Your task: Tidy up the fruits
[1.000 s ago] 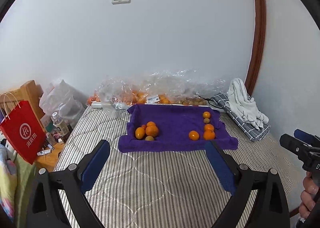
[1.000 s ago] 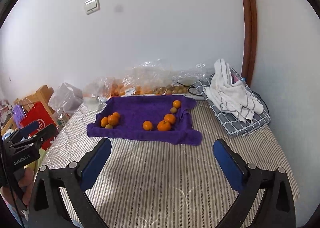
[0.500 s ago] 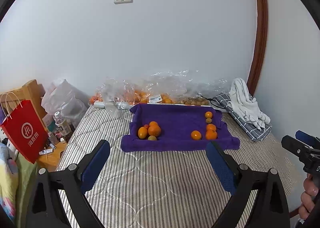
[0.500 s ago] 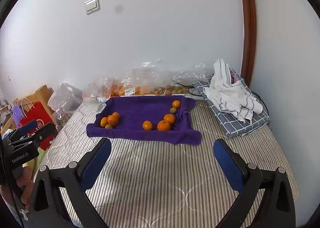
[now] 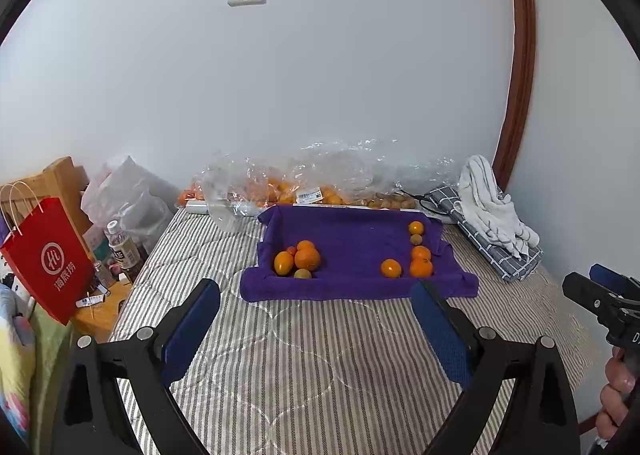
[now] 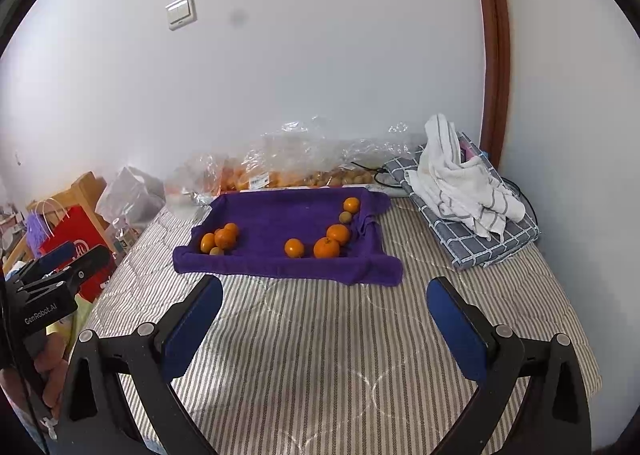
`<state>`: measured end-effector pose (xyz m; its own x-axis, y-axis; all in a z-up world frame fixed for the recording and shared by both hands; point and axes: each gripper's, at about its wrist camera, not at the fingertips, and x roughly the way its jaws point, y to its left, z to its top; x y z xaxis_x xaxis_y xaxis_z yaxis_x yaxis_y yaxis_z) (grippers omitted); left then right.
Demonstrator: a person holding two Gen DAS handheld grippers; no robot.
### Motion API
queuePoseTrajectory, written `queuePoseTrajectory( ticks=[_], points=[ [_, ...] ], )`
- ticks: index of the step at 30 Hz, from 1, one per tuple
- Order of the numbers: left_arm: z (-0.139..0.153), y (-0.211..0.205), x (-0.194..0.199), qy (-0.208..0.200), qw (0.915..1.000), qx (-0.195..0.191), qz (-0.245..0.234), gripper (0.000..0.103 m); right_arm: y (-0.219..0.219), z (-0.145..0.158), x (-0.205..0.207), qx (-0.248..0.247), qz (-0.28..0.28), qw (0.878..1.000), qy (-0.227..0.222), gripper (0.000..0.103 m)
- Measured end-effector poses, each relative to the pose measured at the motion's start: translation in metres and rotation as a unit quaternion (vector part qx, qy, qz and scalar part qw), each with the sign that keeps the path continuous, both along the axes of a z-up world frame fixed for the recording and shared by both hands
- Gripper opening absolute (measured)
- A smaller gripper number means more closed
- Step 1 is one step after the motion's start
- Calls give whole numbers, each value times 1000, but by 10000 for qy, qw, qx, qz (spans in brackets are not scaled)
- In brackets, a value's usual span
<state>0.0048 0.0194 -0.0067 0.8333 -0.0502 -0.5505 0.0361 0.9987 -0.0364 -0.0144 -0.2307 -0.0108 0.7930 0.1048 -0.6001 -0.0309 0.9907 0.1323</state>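
two splayed, empty tools [image 5: 316,297] [image 6: 324,297] — fruits [image 5: 298,259] well ahead on purple towel [image 6: 280,223]

Towel [image 5: 356,251] on bed [image 5: 320,355], mid-far. Fruit cluster [image 5: 298,260] in its left near corner; fruit row [image 5: 418,251] along right side. Bags [image 5: 304,183] behind towel against wall. Folded cloths [image 5: 492,223] right. Paper bag [image 5: 48,255], bottle [image 5: 122,249] left, off bed.

The left gripper [image 5: 316,297] was held level and low, its blue-padded jaws spread wide with nothing between them. The right gripper [image 6: 324,293] was held likewise, jaws wide apart and bare. Each was gripped from behind by a hand [image 5: 618,395], seen only in part.
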Motion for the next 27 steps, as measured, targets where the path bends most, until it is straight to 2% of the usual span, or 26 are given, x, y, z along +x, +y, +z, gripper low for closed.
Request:
queuePoseTrajectory(
  ticks=[27],
  points=[
    [2, -1, 0, -1, 10000, -58, -40, 97, -1, 1, -2, 72, -8, 10000, -29, 101]
  ],
)
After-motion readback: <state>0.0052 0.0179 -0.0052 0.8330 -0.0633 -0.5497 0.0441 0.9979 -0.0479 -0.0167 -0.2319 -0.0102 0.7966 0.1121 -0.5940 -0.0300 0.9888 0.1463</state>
